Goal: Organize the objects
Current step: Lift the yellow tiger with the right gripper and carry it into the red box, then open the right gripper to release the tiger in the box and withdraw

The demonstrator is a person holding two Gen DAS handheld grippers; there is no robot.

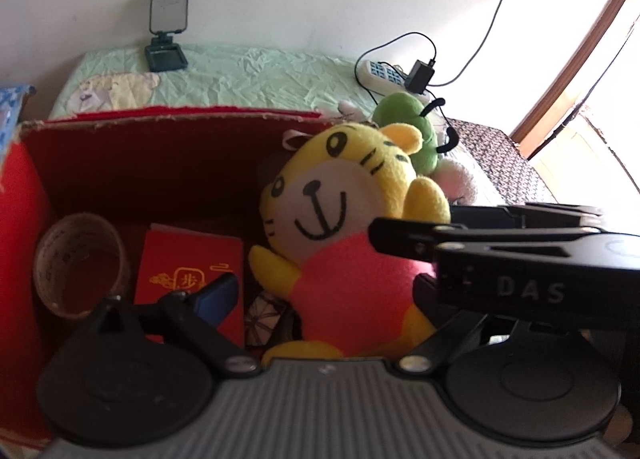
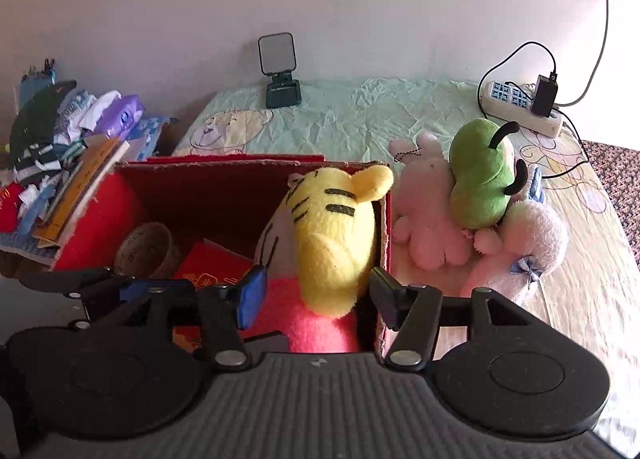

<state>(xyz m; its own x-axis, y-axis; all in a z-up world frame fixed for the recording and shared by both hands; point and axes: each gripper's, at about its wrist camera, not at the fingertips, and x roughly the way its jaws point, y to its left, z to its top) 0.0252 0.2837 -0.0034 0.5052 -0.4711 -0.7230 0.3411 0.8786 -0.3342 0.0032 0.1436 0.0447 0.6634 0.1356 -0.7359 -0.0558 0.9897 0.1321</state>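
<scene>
Each hand-held gripper (image 2: 318,295): black linkage arms; silver pivot screws; blue pads (image 2: 252,297); grey ribbed body.

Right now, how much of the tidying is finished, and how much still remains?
Done: the tiger plush sits in the red box with a tape roll and red envelope.
In hand: nothing; the right gripper is open around the tiger, and the left gripper is open too.
Left: the green plush, pink plush and white plush still lie on the bed.
</scene>
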